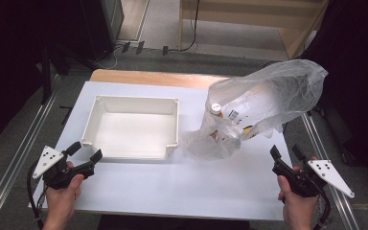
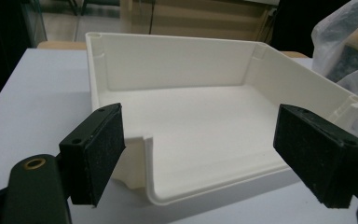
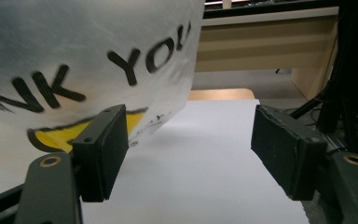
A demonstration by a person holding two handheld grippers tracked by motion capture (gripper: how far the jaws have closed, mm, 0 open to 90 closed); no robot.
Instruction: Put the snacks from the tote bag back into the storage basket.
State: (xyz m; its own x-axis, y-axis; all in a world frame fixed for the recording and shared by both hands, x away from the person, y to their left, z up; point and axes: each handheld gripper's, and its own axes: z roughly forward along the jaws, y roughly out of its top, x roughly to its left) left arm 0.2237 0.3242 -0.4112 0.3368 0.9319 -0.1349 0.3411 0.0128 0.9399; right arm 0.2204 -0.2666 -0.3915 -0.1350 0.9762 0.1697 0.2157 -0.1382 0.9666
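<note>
A white open bin (image 1: 134, 125) stands at the table's left centre; the left gripper view looks into its bare inside from the low front lip (image 2: 200, 140). To its right a clear plastic bag (image 1: 263, 103) holds a bottle with an orange cap (image 1: 215, 109); its printed side (image 3: 74, 65) hangs at left in the right gripper view. My left gripper (image 1: 86, 151) is open, held just before the bin's front left corner. My right gripper (image 1: 286, 151) is open near the table's right edge, right of the bag, with nothing between its jaws.
The white table top (image 1: 182, 182) ends close behind both hands at the front. Metal rails (image 1: 14, 158) run along both sides of the table. A wooden shelf unit (image 1: 268, 19) stands beyond the far edge.
</note>
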